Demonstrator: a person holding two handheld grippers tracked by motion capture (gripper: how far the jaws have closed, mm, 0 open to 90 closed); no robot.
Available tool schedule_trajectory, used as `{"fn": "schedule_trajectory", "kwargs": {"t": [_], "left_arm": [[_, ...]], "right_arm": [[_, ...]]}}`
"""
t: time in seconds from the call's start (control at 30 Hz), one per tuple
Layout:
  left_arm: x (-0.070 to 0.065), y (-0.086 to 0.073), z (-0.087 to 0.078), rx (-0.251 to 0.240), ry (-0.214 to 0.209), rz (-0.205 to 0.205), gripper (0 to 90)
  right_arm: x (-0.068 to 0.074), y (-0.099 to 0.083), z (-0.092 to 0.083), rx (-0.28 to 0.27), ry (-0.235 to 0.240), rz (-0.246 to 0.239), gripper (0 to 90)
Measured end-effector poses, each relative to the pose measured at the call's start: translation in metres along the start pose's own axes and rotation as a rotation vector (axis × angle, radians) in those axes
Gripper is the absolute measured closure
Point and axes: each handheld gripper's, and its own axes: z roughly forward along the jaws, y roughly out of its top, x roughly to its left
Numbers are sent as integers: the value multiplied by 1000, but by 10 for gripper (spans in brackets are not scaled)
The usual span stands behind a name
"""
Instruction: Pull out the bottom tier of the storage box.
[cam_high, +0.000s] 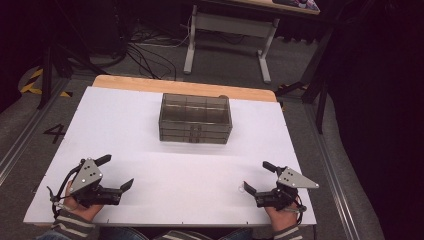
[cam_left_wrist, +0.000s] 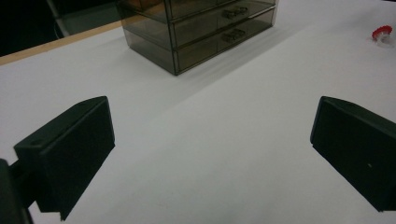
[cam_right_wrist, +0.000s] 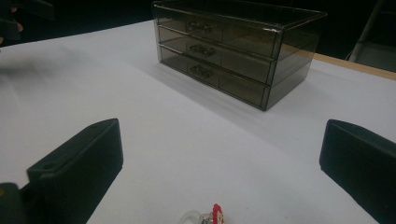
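A person's two hands rest matte black grippers on a smooth white table (cam_high: 150, 200): the left gripper (cam_high: 116, 172) and right gripper (cam_high: 257, 176) both stand with jaws wide apart, gripping nothing. A small clear ring with a red top (cam_right_wrist: 205, 216), partly cut off, lies just before the right jaws. Beyond sits a smoky translucent drawer box (cam_high: 195, 118), drawers closed; cables trail across grey floor behind.

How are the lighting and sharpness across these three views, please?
High view: bright white table, dark surroundings, drawer box sharp. Left gripper view: soft, the box casting a faint shadow, the small red item blurred. Right gripper view: near ring out of focus.
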Motion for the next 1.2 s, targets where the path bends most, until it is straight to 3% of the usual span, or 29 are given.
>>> {"fn": "schedule_trajectory", "kwargs": {"t": [0.23, 0.37, 0.47, 0.67, 0.93, 1.2], "left_arm": [[0, 0, 0, 5, 0, 3, 7], [3, 0, -2, -28, -16, -35, 8], [2, 0, -2, -21, -4, -37, 10], [2, 0, -1, -12, 1, -11, 10], [1, 0, 0, -9, -5, -9, 11], [2, 0, -1, -12, -5, -16, 11]], "right_arm": [[1, 0, 3, 10, 5, 4, 6], [1, 0, 4, 12, 9, 2, 8], [2, 0, 5, 19, 8, 3, 9], [3, 0, 7, 30, 8, 0, 13], [4, 3, 12, 47, 10, 6, 29], [10, 21, 27, 52, 43, 1, 30]]}}
